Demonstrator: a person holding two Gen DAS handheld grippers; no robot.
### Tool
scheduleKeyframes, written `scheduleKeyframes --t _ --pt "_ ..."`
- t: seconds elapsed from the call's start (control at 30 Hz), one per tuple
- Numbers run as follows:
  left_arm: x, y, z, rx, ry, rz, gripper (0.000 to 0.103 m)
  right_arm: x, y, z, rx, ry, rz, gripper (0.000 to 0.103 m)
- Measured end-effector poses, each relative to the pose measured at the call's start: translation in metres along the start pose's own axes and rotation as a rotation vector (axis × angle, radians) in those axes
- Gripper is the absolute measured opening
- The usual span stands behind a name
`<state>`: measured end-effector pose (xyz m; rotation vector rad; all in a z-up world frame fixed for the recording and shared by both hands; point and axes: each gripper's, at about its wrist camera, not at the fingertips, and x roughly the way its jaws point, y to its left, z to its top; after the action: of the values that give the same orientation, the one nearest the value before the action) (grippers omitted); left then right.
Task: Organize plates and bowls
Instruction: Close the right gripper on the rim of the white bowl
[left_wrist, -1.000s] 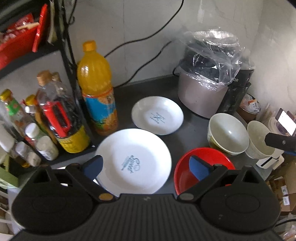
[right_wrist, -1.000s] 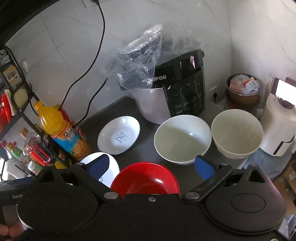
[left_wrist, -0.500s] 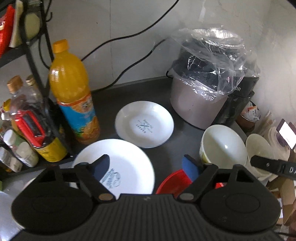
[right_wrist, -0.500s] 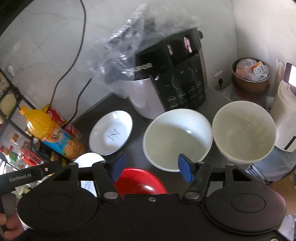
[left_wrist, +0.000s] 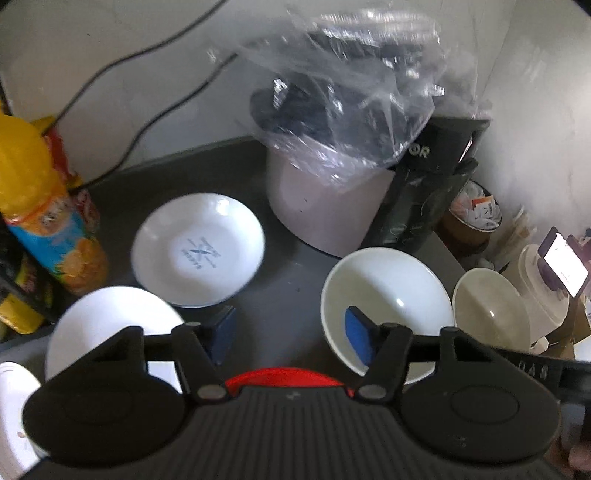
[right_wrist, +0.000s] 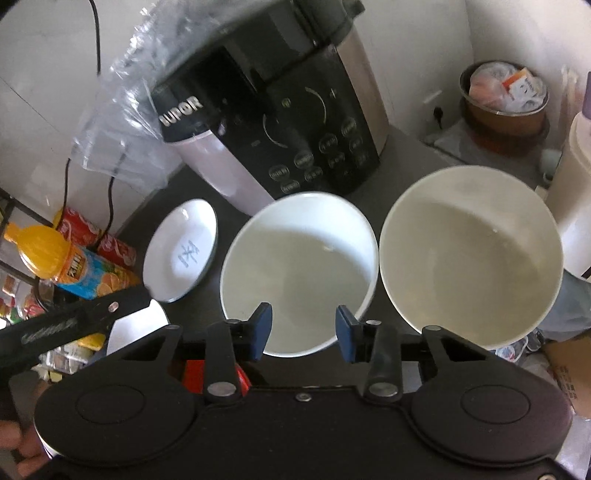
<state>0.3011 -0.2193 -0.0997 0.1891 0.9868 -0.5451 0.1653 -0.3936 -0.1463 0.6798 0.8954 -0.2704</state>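
Beside the black-and-silver rice cooker under clear plastic (right_wrist: 280, 122), nothing looks stacked yet: the large flat white plate (left_wrist: 110, 328), the shallow white dish (left_wrist: 199, 251), two deep white bowls (right_wrist: 299, 273) (right_wrist: 469, 258) and the red bowl (left_wrist: 284, 376) all lie separately before it. The right gripper (right_wrist: 301, 326) hovers, jaws apart and empty, over the nearer bowl's rim; the left gripper (left_wrist: 291, 332) is likewise parted, holding nothing.

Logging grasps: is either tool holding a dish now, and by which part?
Nothing is held. The left tool and right tool are both open and empty, the right above the round white ceramic bowl.
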Motion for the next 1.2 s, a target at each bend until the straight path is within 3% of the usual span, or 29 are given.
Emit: scheduleKeyframes --t 0.47,0.7,1.0,1.1,1.2 --pt "0.062 -0.024 -0.004 -0.018 0.113 0.020 0.056 0.025 -0.024 0.004 -0.031 0.128 -0.017 0.038" --pt "0.092 -0.031 -0.003 -0.010 0.160 0.039 0.053 0.041 -0.029 0.005 -0.028 0.143 -0.011 0.038" --pt "0.119 -0.041 -0.001 -0.019 0.199 0.039 0.033 0.052 -0.027 0.007 -0.057 0.136 -0.021 0.034" --pt "0.122 -0.042 0.000 -0.037 0.190 0.064 0.018 0.055 -0.022 0.009 -0.080 0.139 -0.047 0.034" --pt "0.121 -0.039 -0.001 -0.050 0.181 0.090 0.007 0.054 -0.020 0.007 -0.104 0.127 -0.076 0.026"
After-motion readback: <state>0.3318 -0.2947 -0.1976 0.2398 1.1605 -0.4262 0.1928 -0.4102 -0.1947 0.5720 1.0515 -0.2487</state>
